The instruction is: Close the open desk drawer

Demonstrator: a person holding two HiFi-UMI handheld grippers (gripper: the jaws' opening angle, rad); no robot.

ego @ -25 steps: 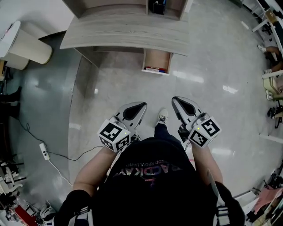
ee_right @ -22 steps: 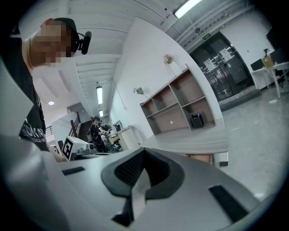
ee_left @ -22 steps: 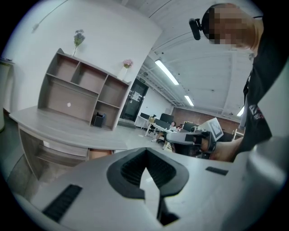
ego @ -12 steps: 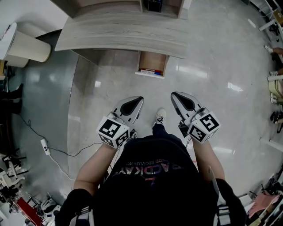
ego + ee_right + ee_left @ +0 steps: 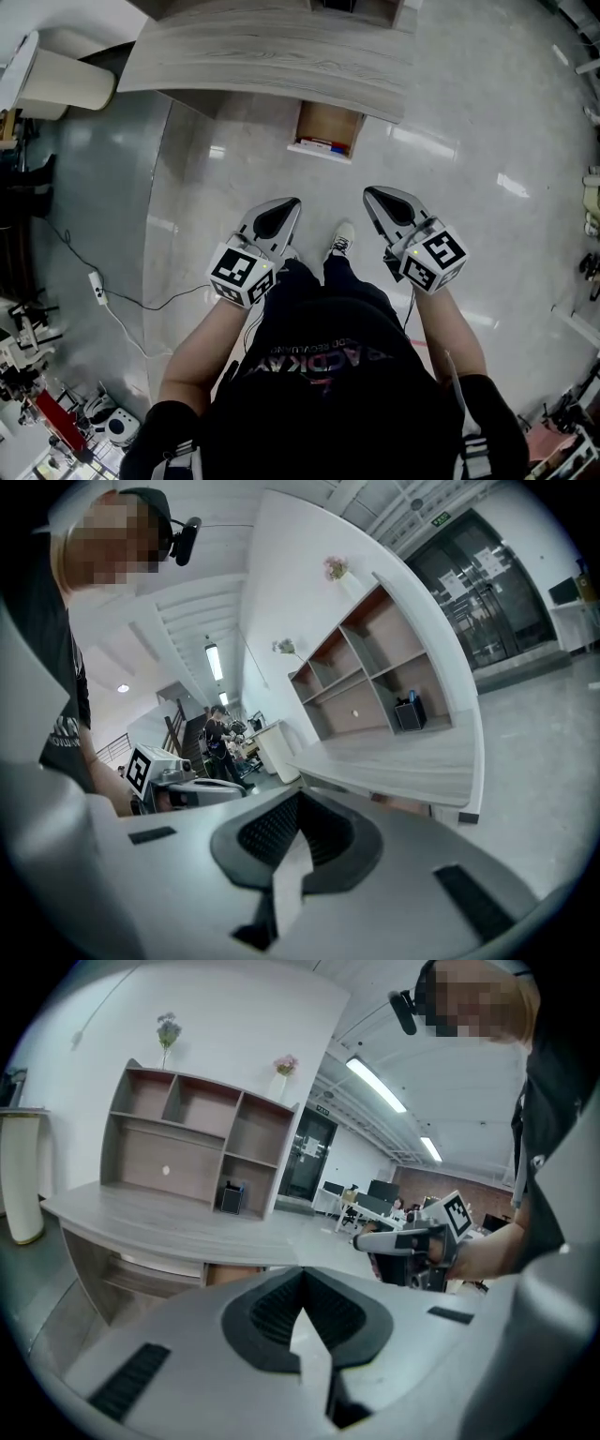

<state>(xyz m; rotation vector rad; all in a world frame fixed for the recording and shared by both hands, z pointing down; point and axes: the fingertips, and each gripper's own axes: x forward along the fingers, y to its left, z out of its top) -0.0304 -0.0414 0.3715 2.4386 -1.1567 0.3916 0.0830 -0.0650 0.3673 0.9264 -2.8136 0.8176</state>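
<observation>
Drawer [image 5: 326,131] open, sticking out under desk [image 5: 262,52] front edge, well ahead of person. Left gripper [image 5: 292,203] and right gripper [image 5: 370,194] both closed, empty, well apart from it. Risk: off-centre push likely skews drawer and jams it; hard shove slams contents.

Bright ceiling-light glare on floor [image 5: 412,141], fisheye-warped edges.

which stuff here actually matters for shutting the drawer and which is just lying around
For the job:
- open drawer under the desk
- left gripper and right gripper, jaws shut and empty, both short of the drawer

Just lying about:
- power strip and its cable on the floor
- black box in the shelf unit
- flowers on top of it
</observation>
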